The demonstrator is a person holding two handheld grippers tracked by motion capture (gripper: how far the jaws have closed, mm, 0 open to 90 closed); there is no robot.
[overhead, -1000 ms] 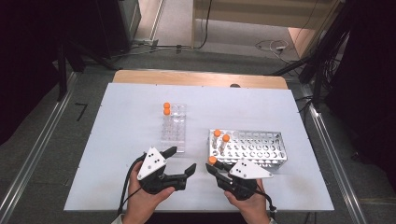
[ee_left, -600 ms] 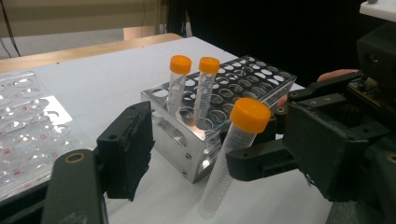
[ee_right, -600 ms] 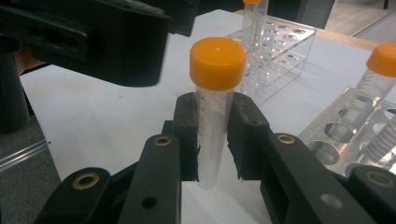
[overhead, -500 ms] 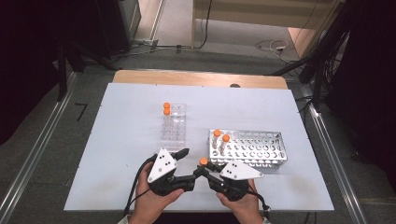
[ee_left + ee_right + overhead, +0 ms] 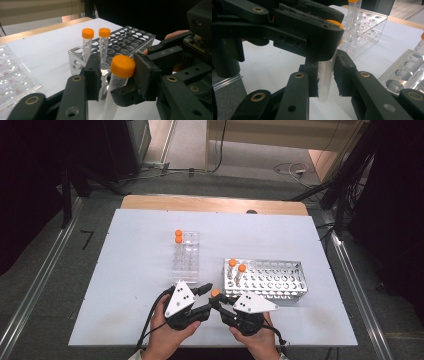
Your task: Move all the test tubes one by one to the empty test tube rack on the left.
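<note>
Tube (image 5: 325, 75) clamped in my right fingers (image 5: 325, 77), low centre; left fingers (image 5: 113, 75) just closing round its cap (image 5: 123, 66).

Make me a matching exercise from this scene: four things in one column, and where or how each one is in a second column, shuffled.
Things:
1. Capped tube between the grippers
2. Metal rack
3. Clear plastic rack
4. Left gripper

States:
A. Two orange-capped tubes at its far end
B. Clamped at its body by the right gripper
C. Two orange-capped tubes at its left end
D. Jaws either side of an orange cap, just been closing

Pairs: 1-B, 2-C, 3-A, 4-D
</note>
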